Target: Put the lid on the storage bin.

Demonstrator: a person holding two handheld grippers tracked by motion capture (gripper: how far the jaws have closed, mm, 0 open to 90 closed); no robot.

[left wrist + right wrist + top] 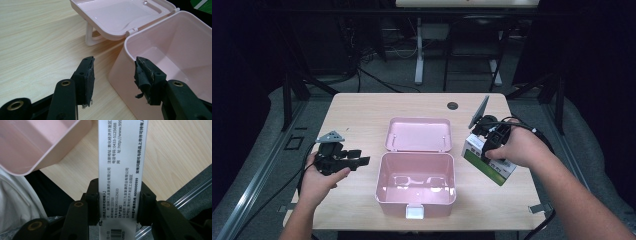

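One carton [488, 161], white and green, sits right of centre in the high view, held clear of the counter [362, 107] by the right gripper [490, 141]; in the right gripper view its white printed face [122, 170] runs up the middle of the frame with the jaws pressed on its two narrow sides. It looks like a light cardboard pack, stiff along its edges but easy to dent across the broad faces, so the present hold across the narrow sides seems the sound one, and a firmer squeeze would likely crush it. The printed card is smooth and could slip if the box tilts far. One pink box [415, 182] stands open at the centre of the frame, its lid [418, 134] laid back behind it; there is one of each, and nothing can be seen inside the box. In the left gripper view the box wall [120, 72] rises at right and the lid [117, 15] fills the top. The left gripper [357, 161], at the left of the high view just beside the box, stands wide and holds nothing; its worn pads [89, 77] are well apart. Two grippers, one carton, one box
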